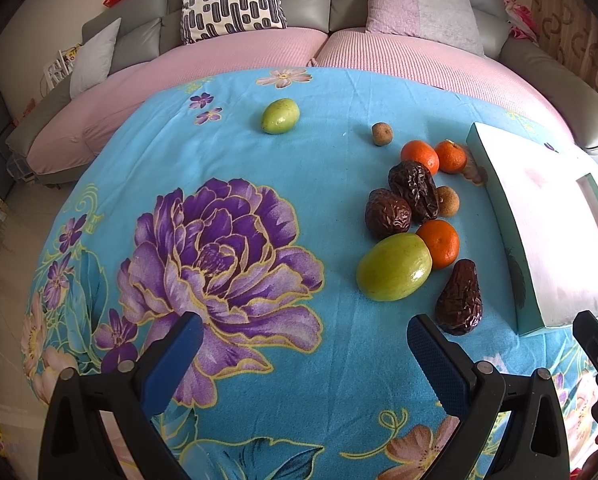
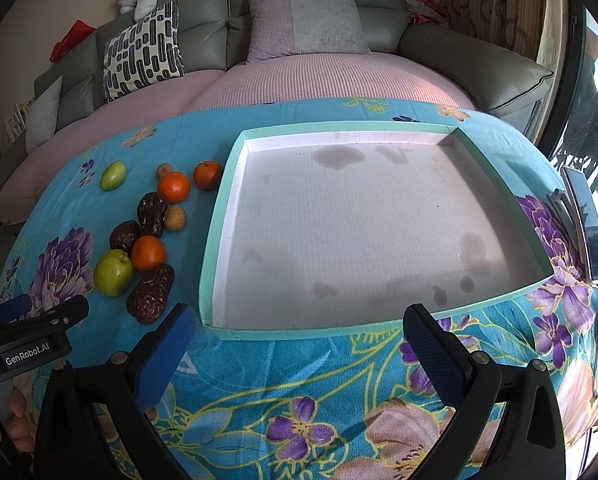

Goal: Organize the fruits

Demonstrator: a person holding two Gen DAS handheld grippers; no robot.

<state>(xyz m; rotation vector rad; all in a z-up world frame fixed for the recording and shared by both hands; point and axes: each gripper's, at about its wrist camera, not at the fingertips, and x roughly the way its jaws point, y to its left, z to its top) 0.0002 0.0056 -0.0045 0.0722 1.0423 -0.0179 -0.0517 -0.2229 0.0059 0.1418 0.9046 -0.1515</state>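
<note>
Fuzzy cloth tablecloth [image 1: 299, 200], wrinkled glossy dates [image 1: 413, 190], stained matt cardboard tray [image 2: 215, 240]

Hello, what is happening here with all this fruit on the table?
A person holds two claws, both open and empty. The left claw hovers over the blue floral cloth near the fruit pile, where the dark dried date lies nearest. The right claw faces the shallow box, which holds no fruit yet.
</note>
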